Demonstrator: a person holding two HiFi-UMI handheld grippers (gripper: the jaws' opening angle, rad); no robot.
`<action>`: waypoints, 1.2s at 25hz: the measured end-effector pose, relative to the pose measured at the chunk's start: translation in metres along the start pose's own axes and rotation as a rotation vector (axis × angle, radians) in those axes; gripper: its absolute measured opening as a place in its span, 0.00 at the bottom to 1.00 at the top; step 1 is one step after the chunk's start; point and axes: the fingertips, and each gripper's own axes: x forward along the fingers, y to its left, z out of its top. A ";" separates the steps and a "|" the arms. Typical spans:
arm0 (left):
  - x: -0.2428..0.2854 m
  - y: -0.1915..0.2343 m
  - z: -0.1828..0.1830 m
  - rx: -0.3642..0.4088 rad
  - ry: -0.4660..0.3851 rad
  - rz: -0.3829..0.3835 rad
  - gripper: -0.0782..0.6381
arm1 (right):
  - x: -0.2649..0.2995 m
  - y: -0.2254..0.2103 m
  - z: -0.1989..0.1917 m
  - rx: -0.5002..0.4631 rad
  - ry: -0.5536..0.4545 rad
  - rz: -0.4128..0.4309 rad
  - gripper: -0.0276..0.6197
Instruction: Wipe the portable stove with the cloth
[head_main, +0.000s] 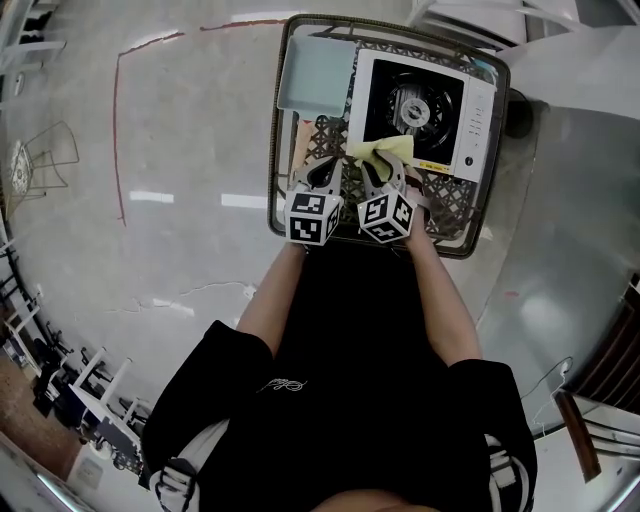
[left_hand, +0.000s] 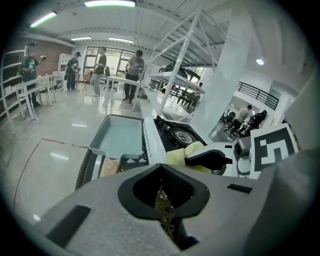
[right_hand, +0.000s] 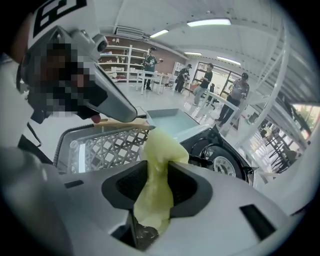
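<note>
The portable stove (head_main: 478, 120) is white with a black burner top and sits in the right half of a wire basket (head_main: 275, 150). A yellow cloth (head_main: 385, 150) lies bunched on the stove's near edge. My right gripper (head_main: 378, 172) is at the cloth. In the right gripper view the cloth (right_hand: 157, 150) runs up between the parted jaws of the right gripper (right_hand: 159, 167) and fills the gap, with the burner (right_hand: 220, 162) just beyond. My left gripper (head_main: 322, 172) hovers over the basket mesh to the left of the stove, its jaws (left_hand: 161, 167) meeting at the tips with nothing in them.
A light blue tray (head_main: 312, 72) lies in the basket's far left corner, beside the stove. The basket stands on a shiny grey floor with red tape lines. Several people stand by tables and shelving far behind (left_hand: 132, 75).
</note>
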 end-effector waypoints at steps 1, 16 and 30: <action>0.001 -0.002 0.001 0.002 0.002 -0.002 0.13 | -0.001 -0.001 -0.002 0.002 0.000 -0.004 0.25; 0.022 -0.039 0.008 0.073 0.040 -0.067 0.13 | -0.019 -0.026 -0.035 0.113 0.006 -0.067 0.25; 0.042 -0.069 0.008 0.148 0.086 -0.126 0.13 | -0.035 -0.048 -0.066 0.207 0.028 -0.123 0.26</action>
